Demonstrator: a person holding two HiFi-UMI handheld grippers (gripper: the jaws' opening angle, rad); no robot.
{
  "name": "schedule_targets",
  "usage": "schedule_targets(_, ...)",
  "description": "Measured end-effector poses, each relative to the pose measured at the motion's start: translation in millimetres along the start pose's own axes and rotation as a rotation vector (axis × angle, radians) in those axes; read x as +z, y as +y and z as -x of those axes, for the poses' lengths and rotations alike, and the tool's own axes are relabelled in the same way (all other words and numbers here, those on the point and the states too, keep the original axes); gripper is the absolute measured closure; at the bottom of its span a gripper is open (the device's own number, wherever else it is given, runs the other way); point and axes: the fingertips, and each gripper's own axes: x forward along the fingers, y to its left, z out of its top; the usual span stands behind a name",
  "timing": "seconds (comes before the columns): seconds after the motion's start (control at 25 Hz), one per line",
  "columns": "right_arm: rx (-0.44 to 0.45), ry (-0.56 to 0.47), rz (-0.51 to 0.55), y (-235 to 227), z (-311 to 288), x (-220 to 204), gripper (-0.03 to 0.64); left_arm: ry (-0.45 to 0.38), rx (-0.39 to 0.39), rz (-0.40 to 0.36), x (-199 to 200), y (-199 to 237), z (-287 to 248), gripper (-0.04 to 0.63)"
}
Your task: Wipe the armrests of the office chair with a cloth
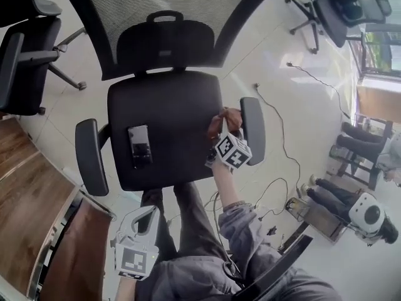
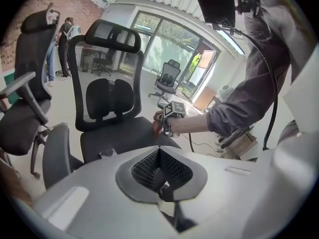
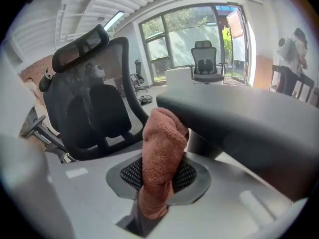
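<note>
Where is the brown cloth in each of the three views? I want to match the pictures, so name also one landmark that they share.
Head view: the cloth is right of centre, between the seat edge and the armrest, in the right gripper.
Left gripper view: a small reddish patch near centre, at the seat's far edge.
Right gripper view: centre, clamped between the jaws.
Shared landmark: the chair's black back pad.

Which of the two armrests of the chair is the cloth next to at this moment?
The armrest on the person's right: the cloth, held in the right tongs, is close beside it. The left armrest is across the seat from the cloth.
</note>
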Motion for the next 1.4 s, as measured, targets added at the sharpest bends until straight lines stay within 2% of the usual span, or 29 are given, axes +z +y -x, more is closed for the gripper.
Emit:
schedule_targets(0.28, -0.058, 0.109, 0.072, -29, -45, -27, 0.523, 0.002, -0.007, 0.019, -9, -2, -8, 0.581)
schedule_targets(0.4, -0.059, 0.155, 0.146, -30, -57, -37, 0.523, 0.025, 0.003, 0.028, -22, -1, -8, 0.581)
schedule_targets(0.52, -0.059, 0.142, 0.164, -27, -52, -29, 0.523, 0.018, 0.007, 0.036, -20, 0, -9, 0.583)
schedule_targets(0.6, -0.016, 0.109, 0.157, -13, -43, -17, 0.523, 0.006, 0.018, 0.035, -17, 3, -9, 0.583)
schedule_targets(0.76, 0.163, 0.047, 0.204, 37, -6, 19, 0.523, -0.023, 0.044, 0.032, -6, -6, -6, 0.581)
schedule_targets(0.84, 0.298, 0.024, 0.293, 73, 18, 43, 0.523, -0.065, 0.055, 0.037, 6, -14, -5, 0.581)
schedule_targets(0.92, 0.478, 0.029, 0.405, 132, 40, 53, 0.523, -0.100, 0.093, 0.060, 11, -12, 2, 0.583)
schedule_targets(1.04, 0.756, 0.047, 0.617, 236, 68, 38, 0.523, -0.118, 0.170, 0.117, 3, 2, 23, 0.583)
schedule_targets(1.24, 1.090, 0.066, 0.902, 373, 99, -5, 0.523, -0.158, 0.317, 0.258, -30, 16, 58, 0.583)
schedule_targets(1.32, 1.172, 0.091, 0.987, 418, 105, -23, 0.523, -0.174, 0.366, 0.316, -45, 20, 69, 0.581)
schedule_targets(1.4, 1.204, 0.119, 1.061, 452, 108, -45, 0.523, -0.183, 0.389, 0.360, -61, 23, 77, 0.583)
